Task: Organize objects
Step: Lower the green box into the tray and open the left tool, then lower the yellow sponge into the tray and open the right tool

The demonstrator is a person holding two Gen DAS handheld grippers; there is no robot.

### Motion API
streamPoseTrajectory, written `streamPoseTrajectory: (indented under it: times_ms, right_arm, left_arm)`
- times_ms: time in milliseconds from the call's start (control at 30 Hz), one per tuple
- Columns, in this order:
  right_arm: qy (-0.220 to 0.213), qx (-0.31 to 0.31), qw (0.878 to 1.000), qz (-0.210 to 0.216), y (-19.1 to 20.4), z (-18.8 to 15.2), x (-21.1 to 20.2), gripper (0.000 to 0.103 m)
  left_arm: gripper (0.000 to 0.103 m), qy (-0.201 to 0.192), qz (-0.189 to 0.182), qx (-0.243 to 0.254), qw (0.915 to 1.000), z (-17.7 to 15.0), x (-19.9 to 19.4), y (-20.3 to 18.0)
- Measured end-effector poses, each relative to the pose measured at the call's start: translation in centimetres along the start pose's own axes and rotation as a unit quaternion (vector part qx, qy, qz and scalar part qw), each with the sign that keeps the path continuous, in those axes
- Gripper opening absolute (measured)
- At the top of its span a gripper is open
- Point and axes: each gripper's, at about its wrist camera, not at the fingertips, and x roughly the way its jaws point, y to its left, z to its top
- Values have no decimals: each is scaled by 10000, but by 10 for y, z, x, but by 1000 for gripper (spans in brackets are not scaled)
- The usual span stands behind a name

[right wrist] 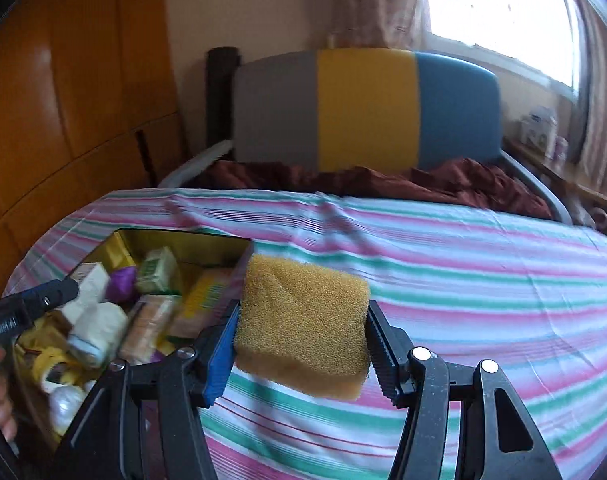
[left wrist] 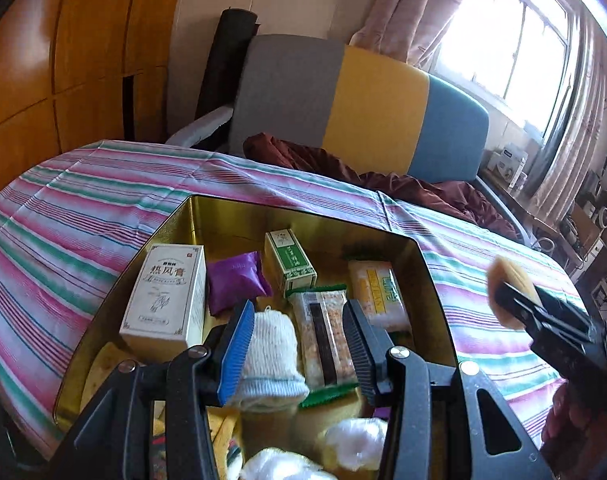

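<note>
The right gripper (right wrist: 301, 344) held a yellow sponge (right wrist: 303, 326) squeezed between its two pads, lifted above the striped cloth (right wrist: 463, 272) that covered the table. The right wrist view showed this grip plainly, with the sponge's coarse face filling the gap between the blue pad and the black one. The left wrist view caught the same sponge (left wrist: 503, 290) only as a blurred tan shape at the tip of the right gripper (left wrist: 519, 300), out at the right edge beyond the box.

The left gripper (left wrist: 299, 350) hung over an open gold tin box (left wrist: 115, 304) with its jaws partly apart. A rolled white sock (left wrist: 271, 354) lay against the blue pad and a snack bar (left wrist: 323, 336) showed in the gap, but it could not be told whether the pads pressed on either. Only this view looked down into the box: a tall white carton (left wrist: 165, 292), a purple pouch (left wrist: 235, 286), a small green and white carton (left wrist: 289, 262), a yellow packet (left wrist: 377, 294) and some white plastic wraps (left wrist: 355, 442) lay inside.

From the right wrist view the box (right wrist: 183, 238) sat at the left on the cloth, its contents blurred, with the left gripper (right wrist: 43, 300) reaching in as a dark bar and fingers (right wrist: 1, 404) at the frame edge. Behind the table stood a sofa (right wrist: 363, 112) with grey, yellow and blue panels, a dark red cloth (right wrist: 383, 184) heaped on it.
</note>
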Motion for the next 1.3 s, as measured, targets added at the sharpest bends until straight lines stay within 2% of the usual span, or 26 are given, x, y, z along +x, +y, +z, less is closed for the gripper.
streamPoseTrajectory:
  times_ms: [300, 467, 633, 800, 1300]
  right_arm:
    - [316, -612, 9964, 487, 61, 20, 28, 60]
    - [576, -922, 9924, 572, 81, 31, 53, 60]
    - [972, -1254, 9863, 441, 100, 42, 84, 60]
    - [1172, -1530, 9810, 218, 115, 52, 109, 60]
    - [1343, -1582, 9781, 139, 128, 55, 128, 61]
  left_arm:
    - [46, -21, 42, -88, 10000, -16, -5, 11]
    - [46, -62, 138, 40, 9999, -17, -8, 13]
    - [46, -116, 282, -74, 9995, -12, -12, 19]
    - [46, -155, 328, -168, 9992, -8, -16, 23]
    - [46, -103, 281, -294, 9991, -5, -18, 25]
